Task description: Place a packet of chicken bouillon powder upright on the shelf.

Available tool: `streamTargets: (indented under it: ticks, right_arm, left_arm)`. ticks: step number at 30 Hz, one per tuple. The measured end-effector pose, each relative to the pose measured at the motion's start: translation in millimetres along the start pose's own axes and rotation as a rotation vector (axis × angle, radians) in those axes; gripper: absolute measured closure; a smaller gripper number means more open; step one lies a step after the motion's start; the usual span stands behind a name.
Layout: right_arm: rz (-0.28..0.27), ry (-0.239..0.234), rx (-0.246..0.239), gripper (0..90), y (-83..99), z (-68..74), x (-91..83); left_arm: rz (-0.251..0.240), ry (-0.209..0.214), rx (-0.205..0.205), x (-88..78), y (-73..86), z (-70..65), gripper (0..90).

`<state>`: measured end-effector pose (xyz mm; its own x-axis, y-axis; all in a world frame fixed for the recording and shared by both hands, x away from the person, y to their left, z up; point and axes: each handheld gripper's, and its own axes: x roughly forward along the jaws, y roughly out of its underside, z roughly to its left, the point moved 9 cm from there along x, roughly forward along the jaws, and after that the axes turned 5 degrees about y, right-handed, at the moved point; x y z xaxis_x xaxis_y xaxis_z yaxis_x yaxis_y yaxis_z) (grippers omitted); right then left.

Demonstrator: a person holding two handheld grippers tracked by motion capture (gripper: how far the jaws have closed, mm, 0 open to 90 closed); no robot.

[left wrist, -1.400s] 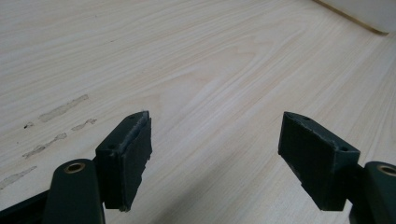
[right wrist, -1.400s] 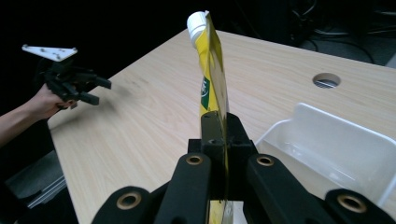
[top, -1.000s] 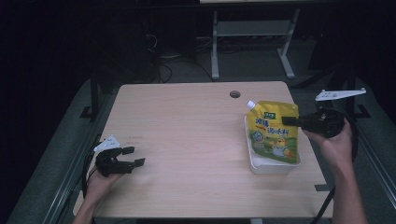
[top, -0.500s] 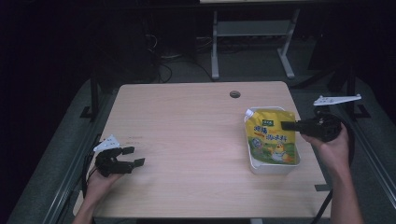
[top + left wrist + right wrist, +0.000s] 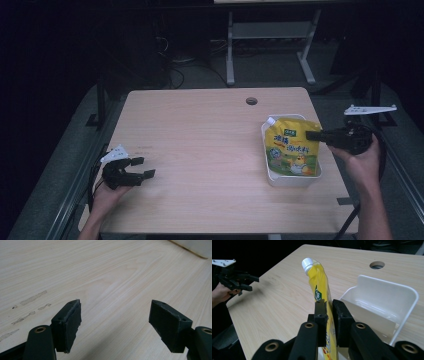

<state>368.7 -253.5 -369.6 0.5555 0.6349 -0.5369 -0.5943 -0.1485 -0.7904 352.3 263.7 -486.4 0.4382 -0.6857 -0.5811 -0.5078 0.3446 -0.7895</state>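
The yellow pouch [image 5: 292,146] with its white screw cap [image 5: 307,263] lies in the white tray [image 5: 295,178] near the right edge of the table [image 5: 200,150], cap end toward the far side, its printed face up. In my right gripper view the pouch stands edge-on between my jaws, its top seam rising past them and the tray's white wall [image 5: 402,312] just to the side.

My right gripper [image 5: 315,135] sits at the pouch's right edge, over the tray's rim. Its jaws have just been opening: the pouch is between them with a thin gap at each pad, so I judge the grip is loosening and the pouch rests on the tray rather than hanging from me.

So the main part looks done: the pouch is in the tray. What is left, as I judge it, is to spread the jaws fully, draw my right hand [image 5: 362,160] back clear of the rim, and see that the pouch settles flat.

My left gripper [image 5: 140,167] rests well apart at the near left of the table, jaws spread wide over bare wood with nothing between them.
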Motion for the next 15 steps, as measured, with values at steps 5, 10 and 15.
streamTargets:
  ticks: [5, 10, 15]
  right_arm:
    - [-0.022, 0.011, 0.002, 79.6, -3.9, -0.1, -6.9]
    - [-0.023, 0.016, 0.0, 87.1, -1.5, -1.9, -8.6]
    - [-0.03, 0.013, 0.017, 89.0, 4.7, -7.0, -11.1]
  left_arm:
    - [0.001, 0.003, 0.002, 0.6, -0.2, -0.7, 25.3]
    - [-0.001, 0.003, 0.0, 0.7, -0.3, -0.5, 25.3]
    - [0.002, 0.0, -0.003, 0.9, 0.2, -0.2, 25.3]
